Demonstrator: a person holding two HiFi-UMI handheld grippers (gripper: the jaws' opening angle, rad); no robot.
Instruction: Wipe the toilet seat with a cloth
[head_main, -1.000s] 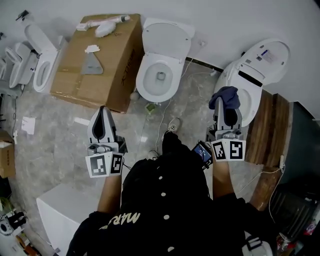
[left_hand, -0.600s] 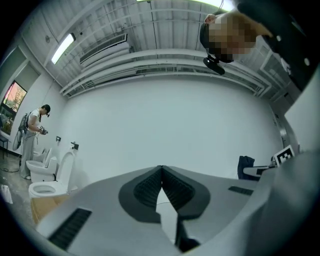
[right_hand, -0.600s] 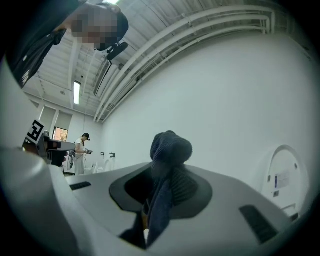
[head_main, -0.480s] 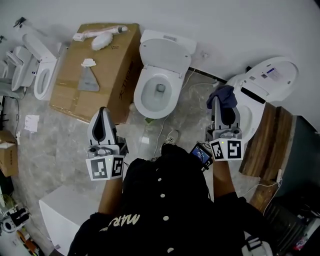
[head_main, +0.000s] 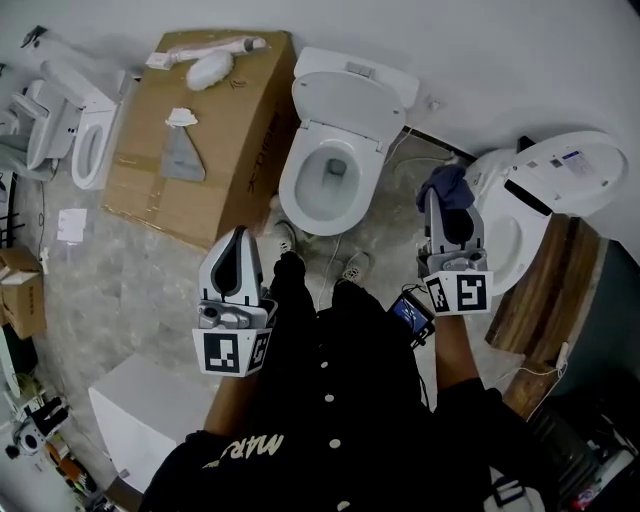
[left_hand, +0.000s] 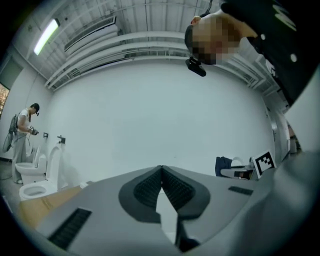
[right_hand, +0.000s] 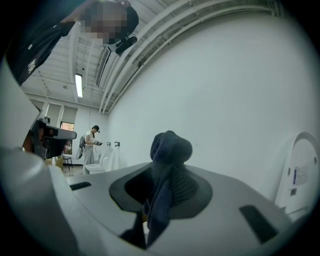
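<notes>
My right hand-held gripper (head_main: 446, 212) clamps cloth (head_main: 447, 186) near toilet seat (head_main: 508, 248); left hand-held gripper (head_main: 236, 246) closed, empty. Risk: thin pinch, cloth slips mid-wipe.

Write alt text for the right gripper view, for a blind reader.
The right tool is shut on a dark blue cloth that bunches above its tips, against a white wall. A raised toilet lid shows at right, a distant person at left.
</notes>
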